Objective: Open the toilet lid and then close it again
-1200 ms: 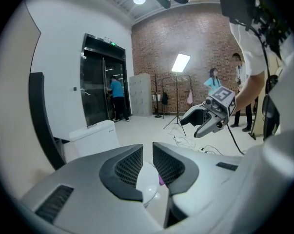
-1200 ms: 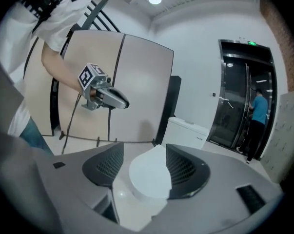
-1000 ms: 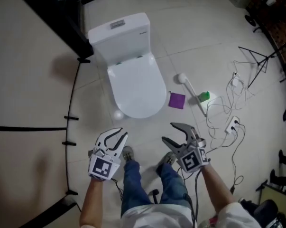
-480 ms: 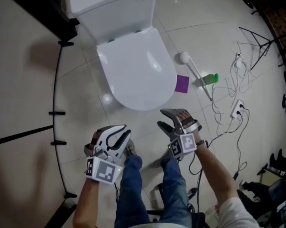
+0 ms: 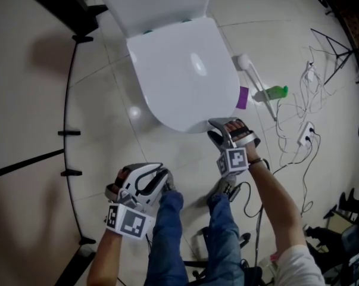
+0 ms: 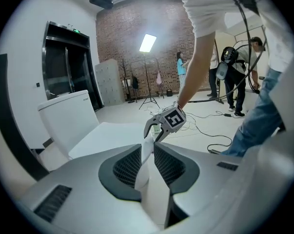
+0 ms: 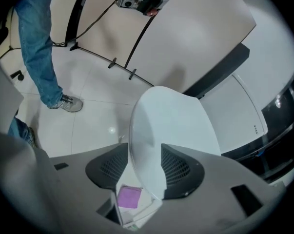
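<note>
The right tongs [image 7: 144, 167] are seen with the jaws apart, having just been closing, and the front edge of the closed toilet lid [image 7: 176, 121] is framed between them; pressing contact cannot be made out. A purple cloth [image 7: 129, 197] is glimpsed below the gap. A jeans leg [image 7: 39, 48] and grey shoe [image 7: 68, 103] are shown on the tiled floor [image 7: 93, 126] at left.

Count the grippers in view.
2. The right gripper is at the front edge of the toilet lid, that edge between its jaws, which have just been closing; the left gripper hangs back beside the person's left leg.
</note>
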A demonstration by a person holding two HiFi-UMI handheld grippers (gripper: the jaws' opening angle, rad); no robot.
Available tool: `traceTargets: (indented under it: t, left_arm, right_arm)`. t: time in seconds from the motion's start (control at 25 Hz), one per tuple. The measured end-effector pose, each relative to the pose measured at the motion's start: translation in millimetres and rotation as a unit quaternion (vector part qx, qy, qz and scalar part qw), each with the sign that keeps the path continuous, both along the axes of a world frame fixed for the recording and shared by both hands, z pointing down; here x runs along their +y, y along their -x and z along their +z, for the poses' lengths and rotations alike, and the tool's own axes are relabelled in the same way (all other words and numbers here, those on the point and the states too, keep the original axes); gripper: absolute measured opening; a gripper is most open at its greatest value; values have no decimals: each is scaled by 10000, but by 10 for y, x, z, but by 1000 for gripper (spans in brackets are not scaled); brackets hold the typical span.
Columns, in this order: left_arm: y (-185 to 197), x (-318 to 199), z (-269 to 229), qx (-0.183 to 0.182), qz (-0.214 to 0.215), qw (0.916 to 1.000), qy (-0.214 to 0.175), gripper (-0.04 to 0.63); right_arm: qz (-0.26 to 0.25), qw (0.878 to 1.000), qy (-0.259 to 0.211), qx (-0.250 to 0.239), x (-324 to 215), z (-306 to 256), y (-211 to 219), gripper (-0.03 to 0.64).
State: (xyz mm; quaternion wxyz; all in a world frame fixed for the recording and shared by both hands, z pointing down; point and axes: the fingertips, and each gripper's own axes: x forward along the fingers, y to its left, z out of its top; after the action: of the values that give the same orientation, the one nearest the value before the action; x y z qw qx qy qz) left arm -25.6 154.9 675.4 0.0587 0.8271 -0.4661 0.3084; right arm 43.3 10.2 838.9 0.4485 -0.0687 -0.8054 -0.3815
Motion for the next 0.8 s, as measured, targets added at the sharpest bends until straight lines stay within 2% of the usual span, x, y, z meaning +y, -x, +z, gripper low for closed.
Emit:
traceTargets:
  t: [0.2, 0.32, 0.44, 0.52, 0.68, 0.8]
  left_arm:
    - [45, -24, 33, 36, -33, 10000, 25, 74]
    - [67, -52, 28, 33, -53, 10000, 13, 74]
    - [107, -98, -3, -26, -68, 10000, -1, 74]
    - [162, -131, -19, -110, -82, 9999, -10, 74]
    - [214, -234, -44, -512, -53, 9987, -12, 77]
    - [167, -434, -90, -1192, 246, 9925, -153, 80]
  right_arm:
    - [-290, 9995, -52, 116, 36, -16, 28, 187]
    - [-464, 9987, -46, 183, 83, -30, 21, 143]
    - [-493, 9986, -14, 172, 130, -78, -10, 89]
    - [-468, 9988, -45, 106, 127, -159, -20, 78]
    - [-500, 9986, -135, -75, 86, -444, -49, 70]
    - [-441, 9982, -128, -377, 53, -848, -54, 59]
